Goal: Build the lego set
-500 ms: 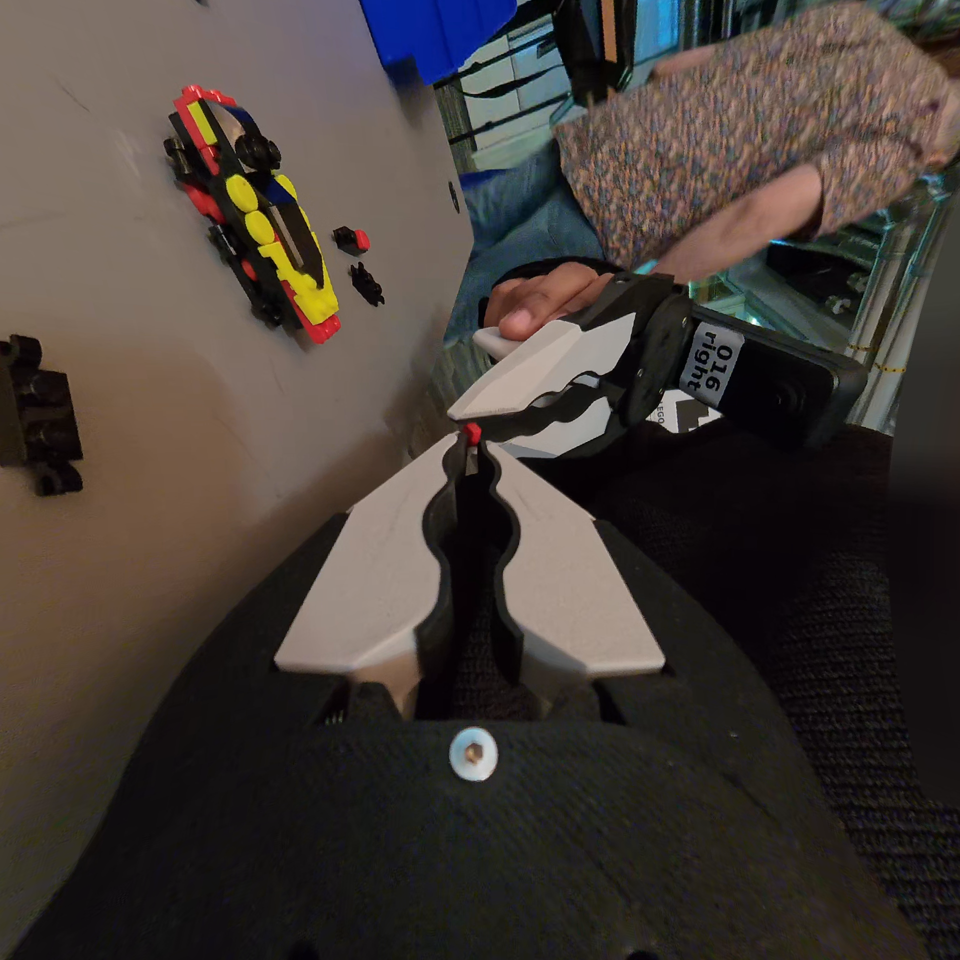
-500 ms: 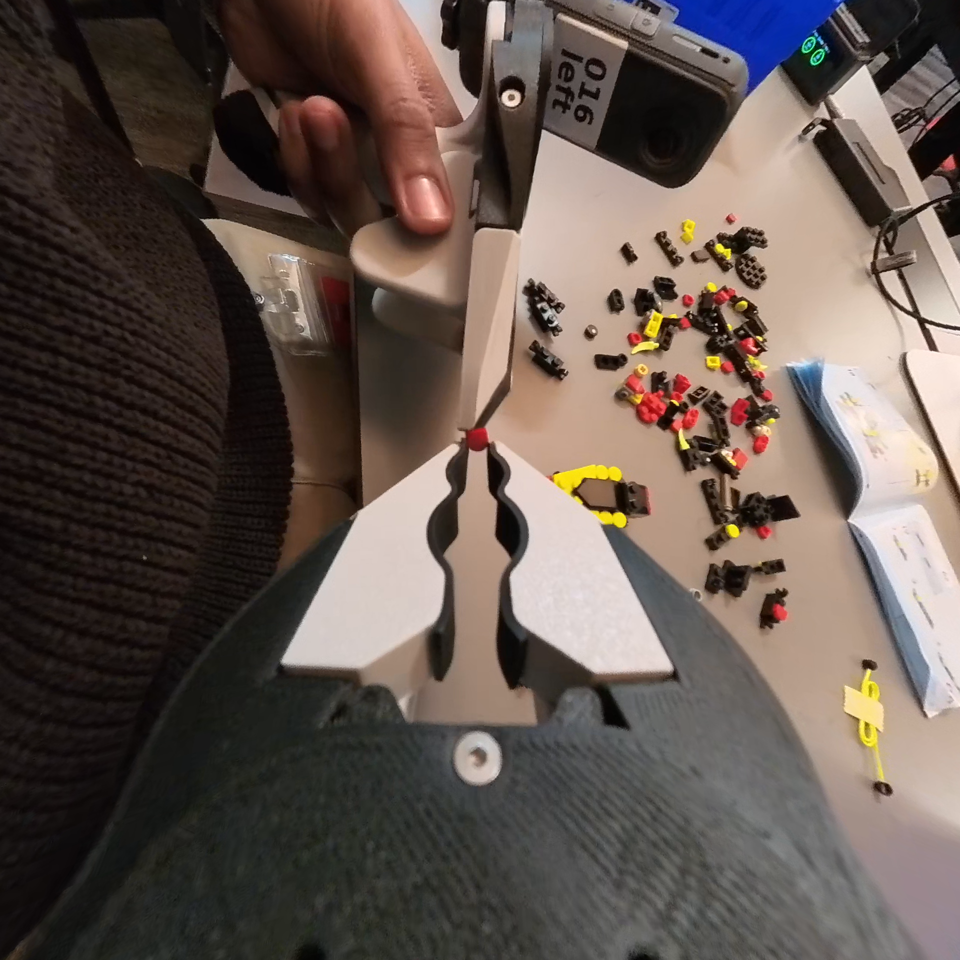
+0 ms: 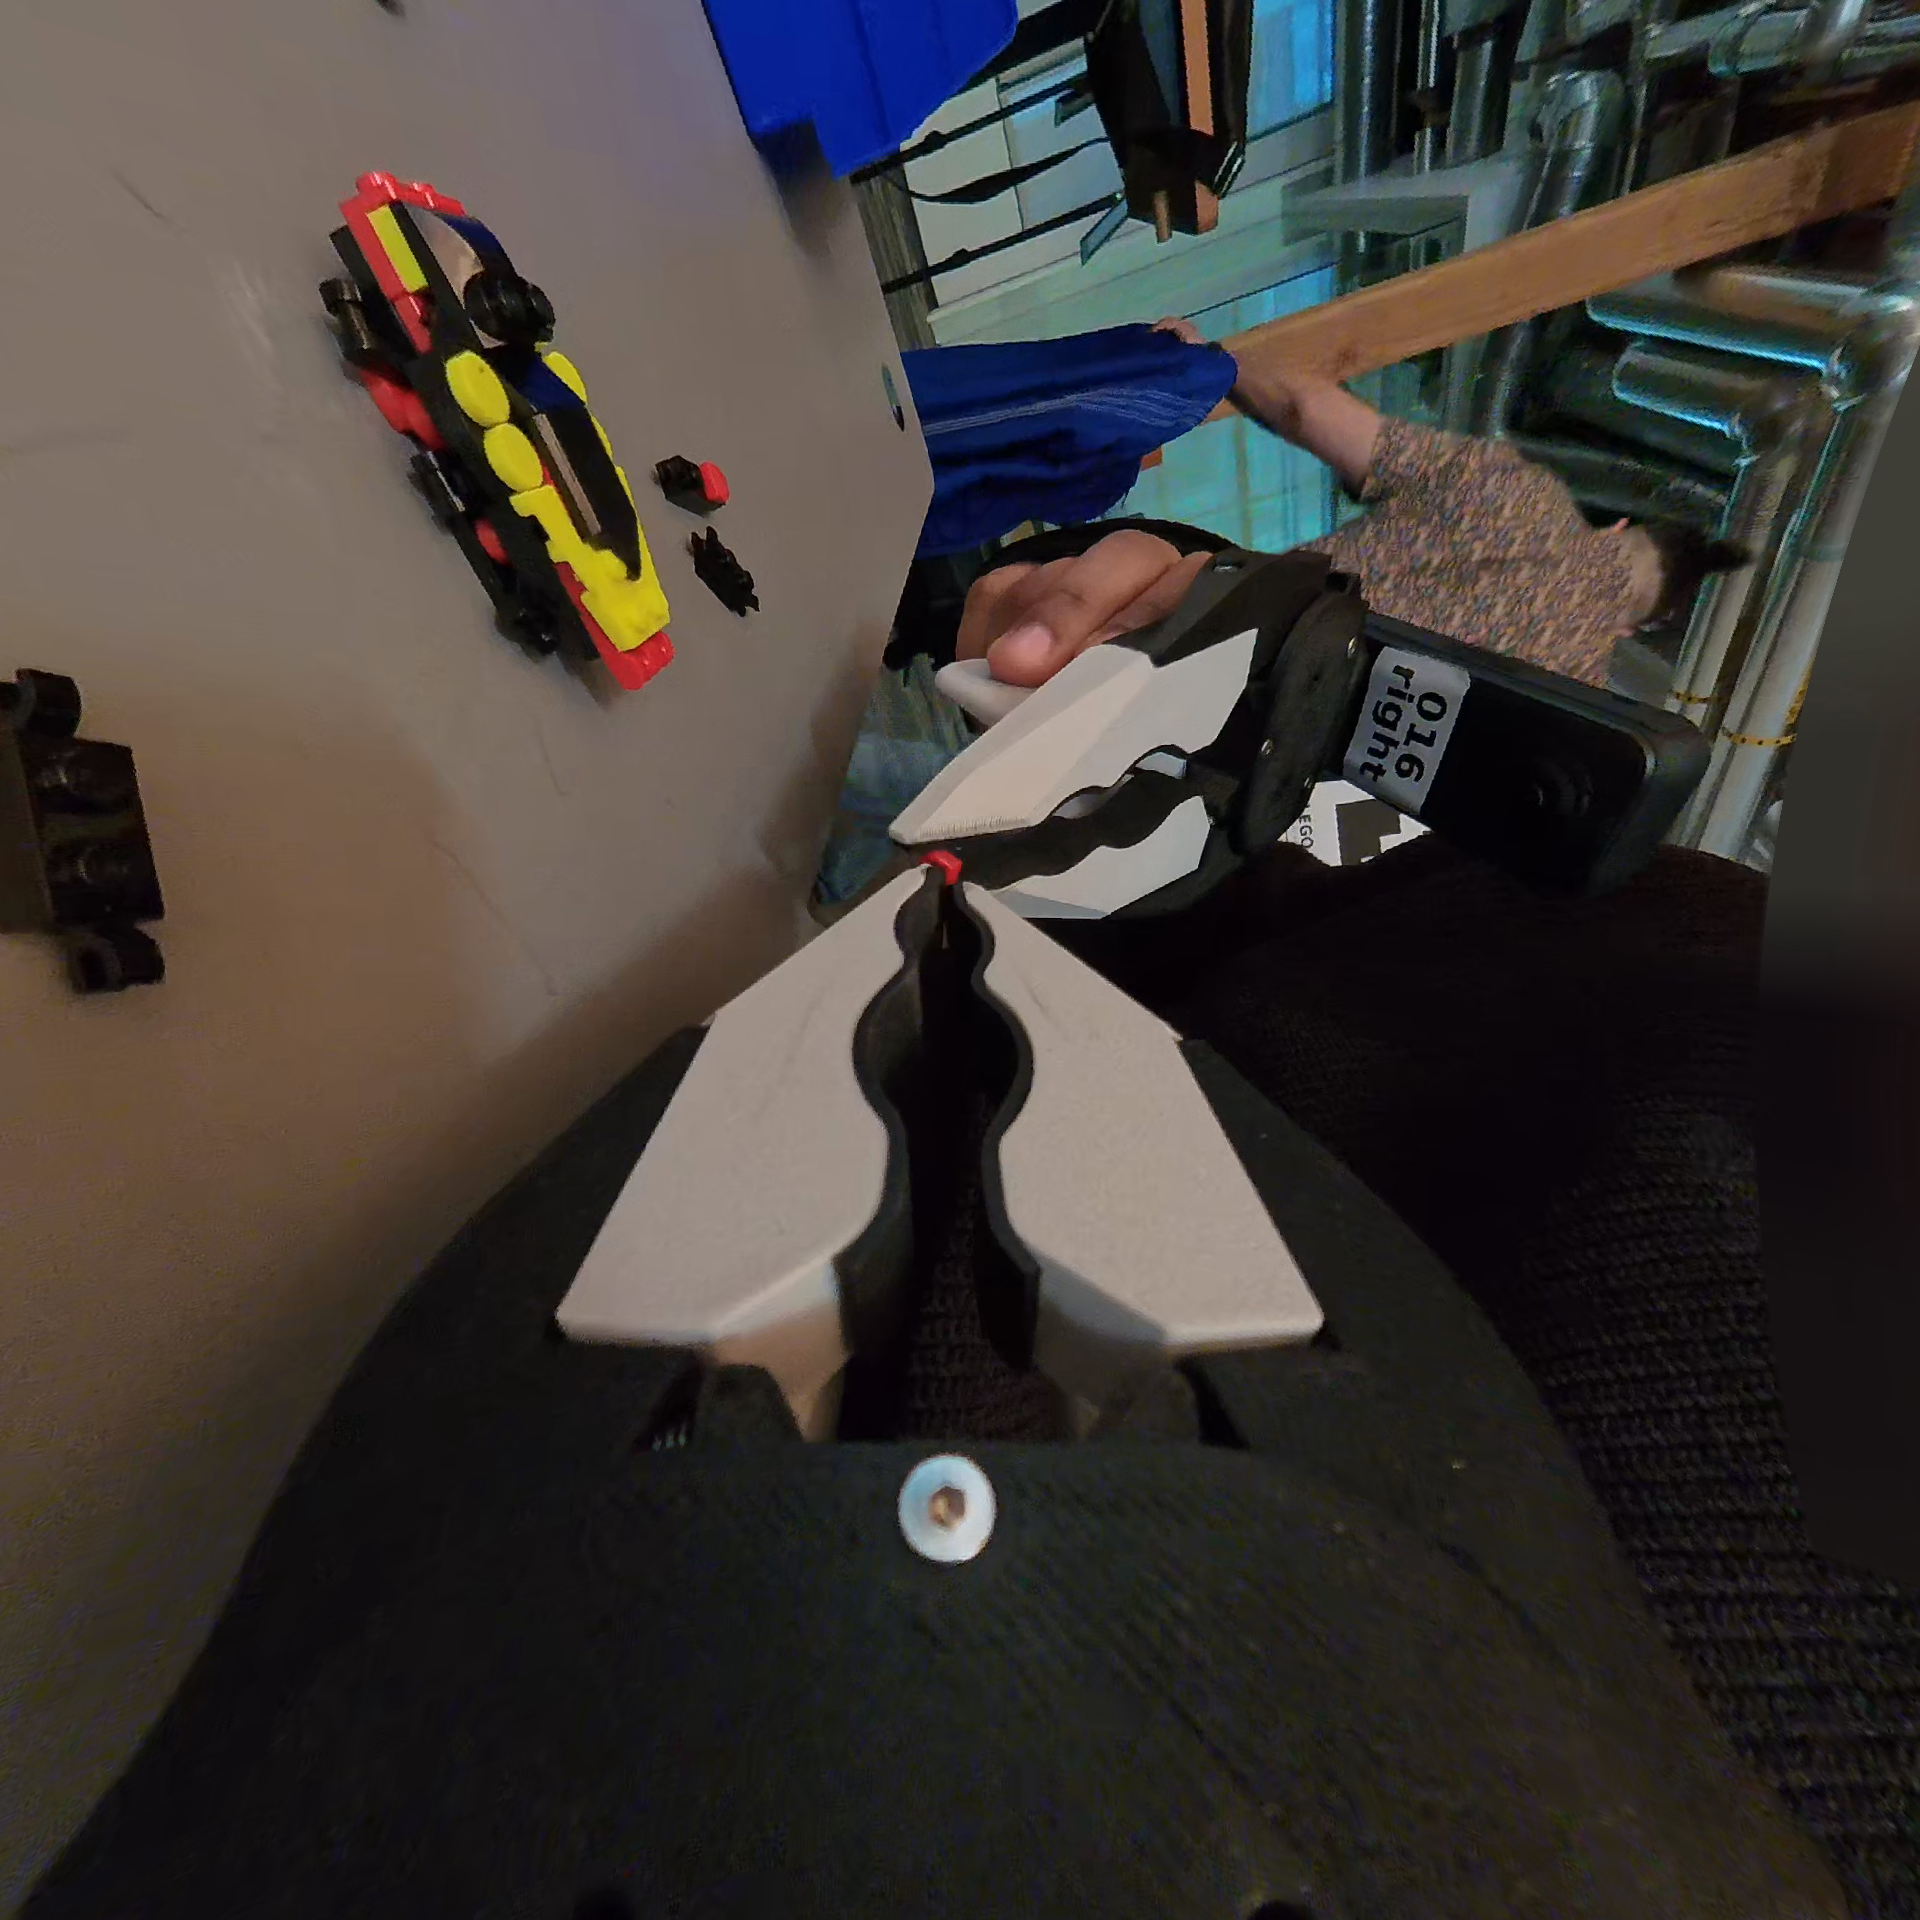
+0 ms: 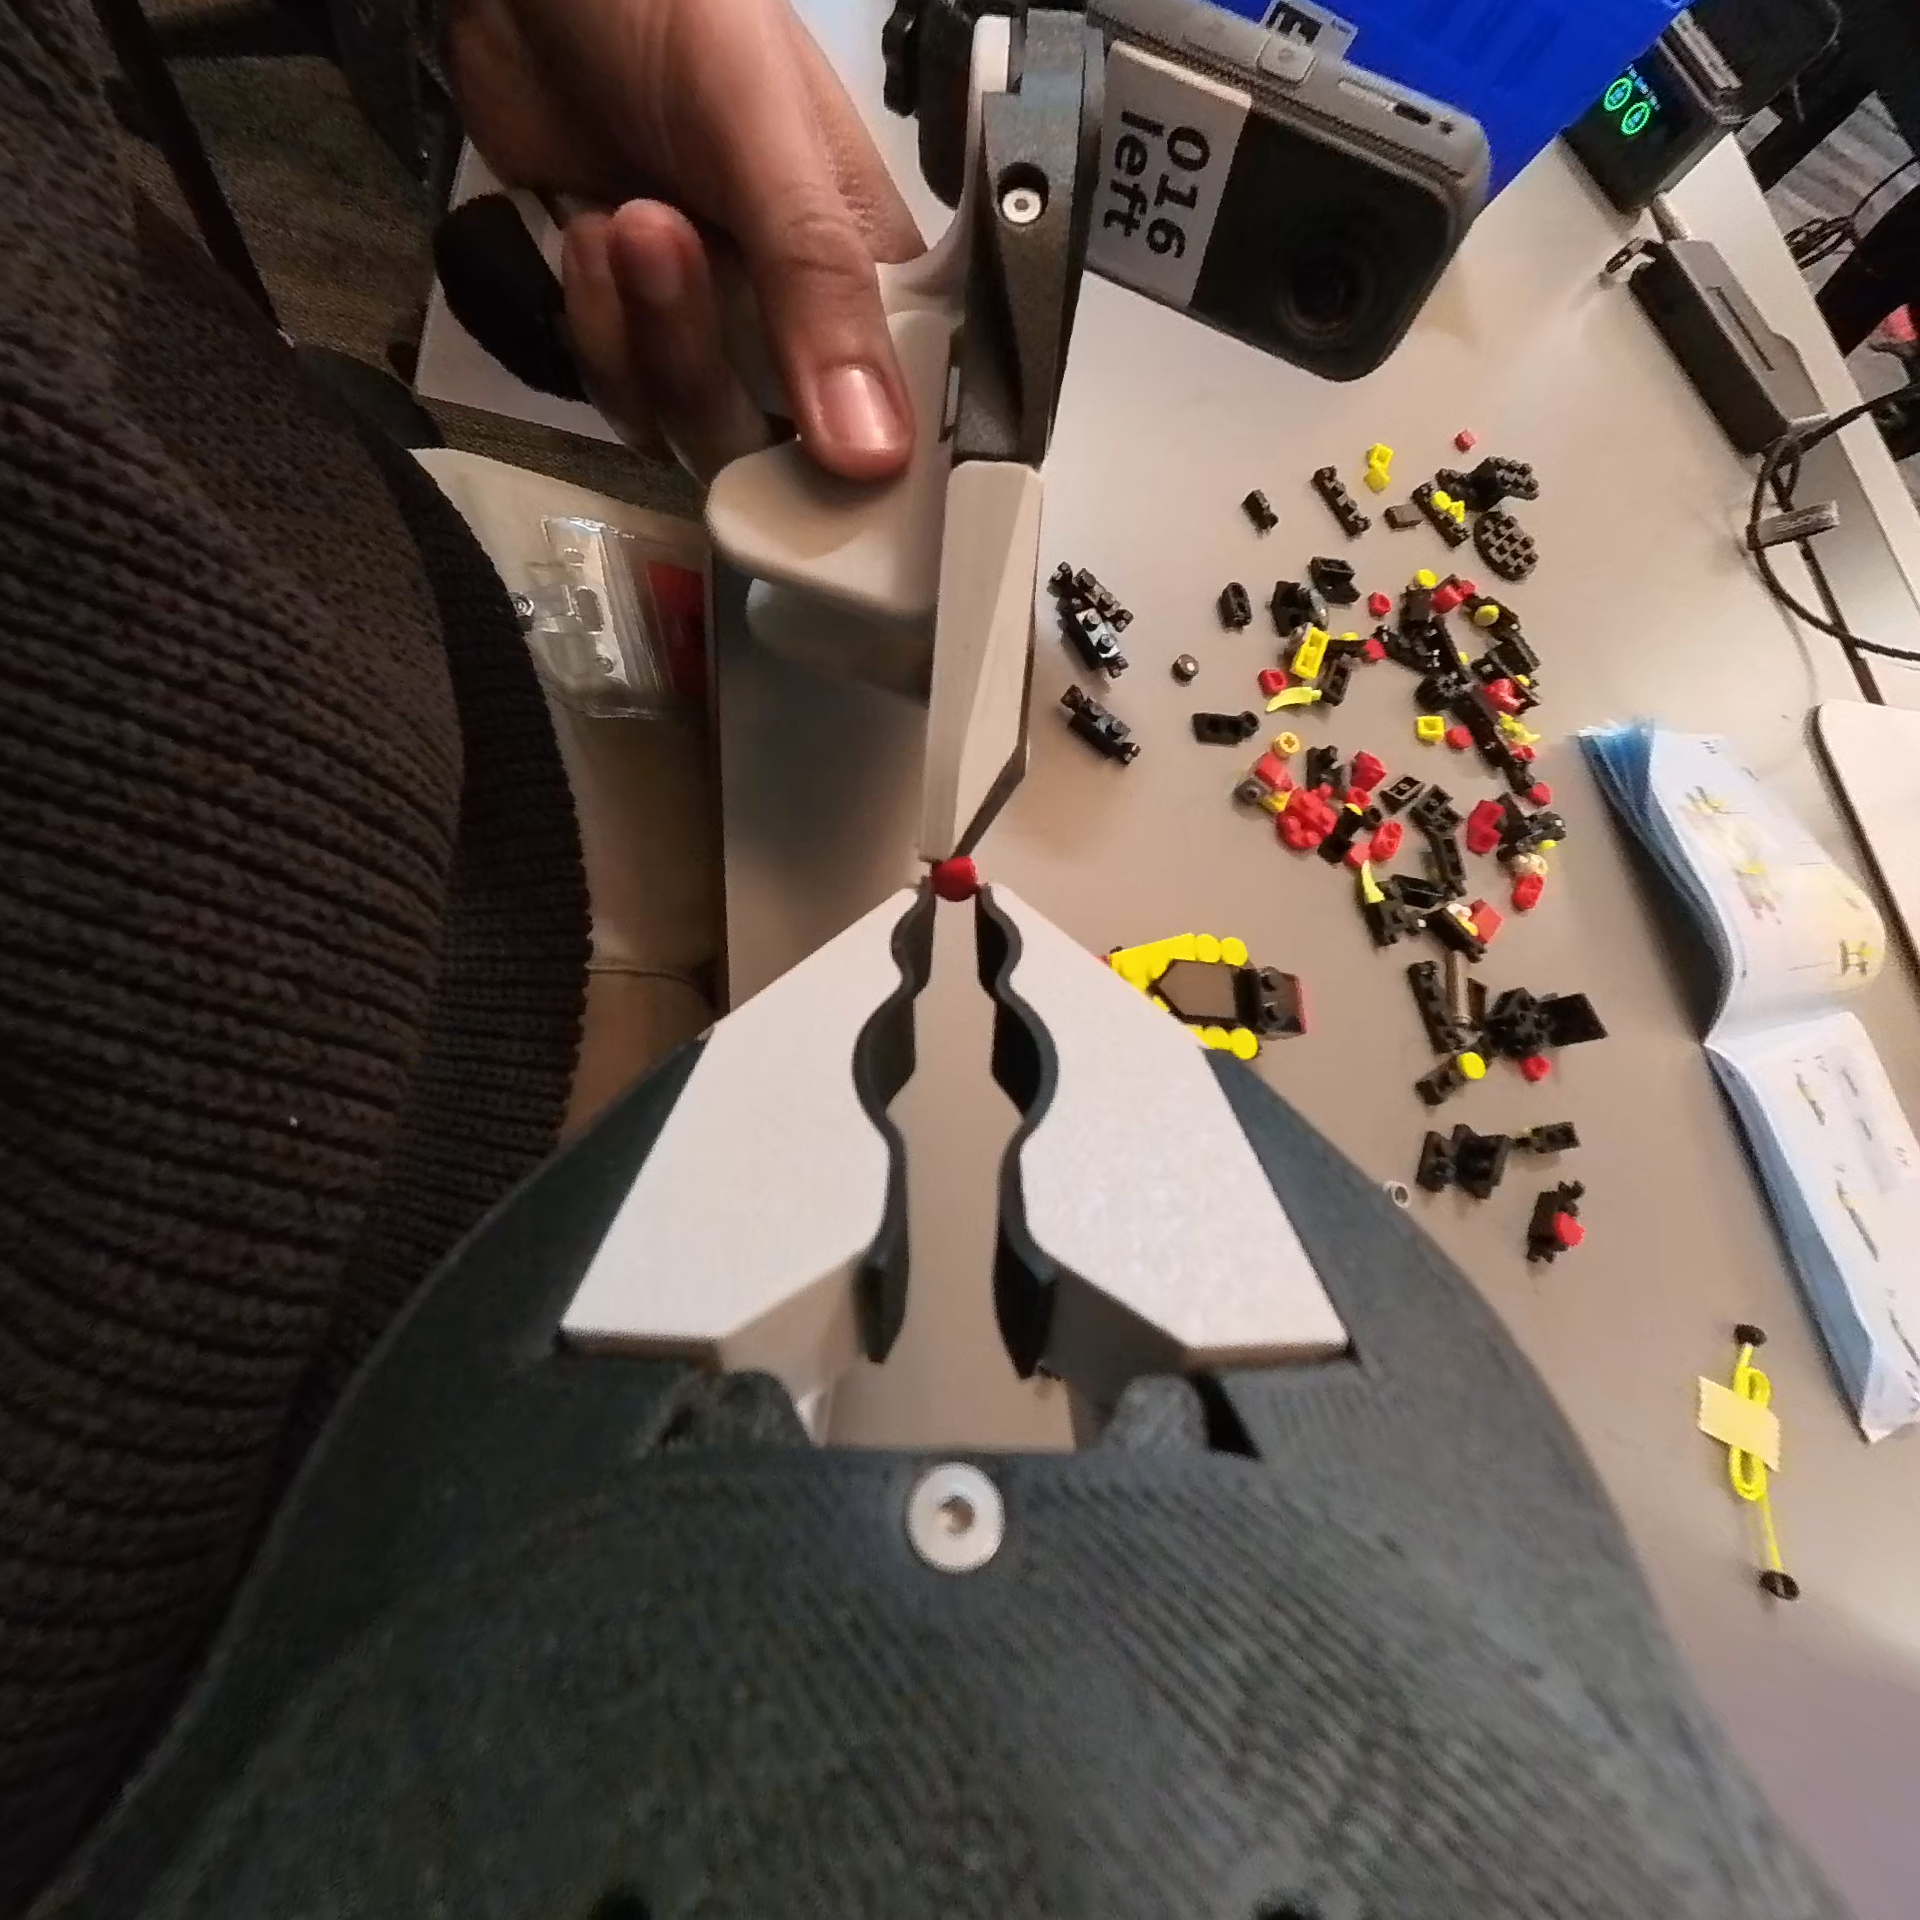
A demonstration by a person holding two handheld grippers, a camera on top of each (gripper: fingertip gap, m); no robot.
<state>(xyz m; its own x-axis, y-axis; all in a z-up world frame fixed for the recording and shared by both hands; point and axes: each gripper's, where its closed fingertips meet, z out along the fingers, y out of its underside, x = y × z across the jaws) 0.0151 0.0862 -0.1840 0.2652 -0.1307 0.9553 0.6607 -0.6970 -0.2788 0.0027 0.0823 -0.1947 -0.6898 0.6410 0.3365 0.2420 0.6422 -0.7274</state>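
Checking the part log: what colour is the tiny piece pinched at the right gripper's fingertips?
Red. The small round piece between the right gripper tips shows best in the right wrist view.

Grey table with scattered bricks and papers

A half-built yellow, black and red brick model (image 3: 499, 426) lies on the grey table (image 4: 1195, 343) near a loose pile of small black, red and yellow bricks (image 4: 1434, 748), an open pale-blue instruction booklet (image 4: 1787, 997), a blue bin (image 3: 862, 73) behind.
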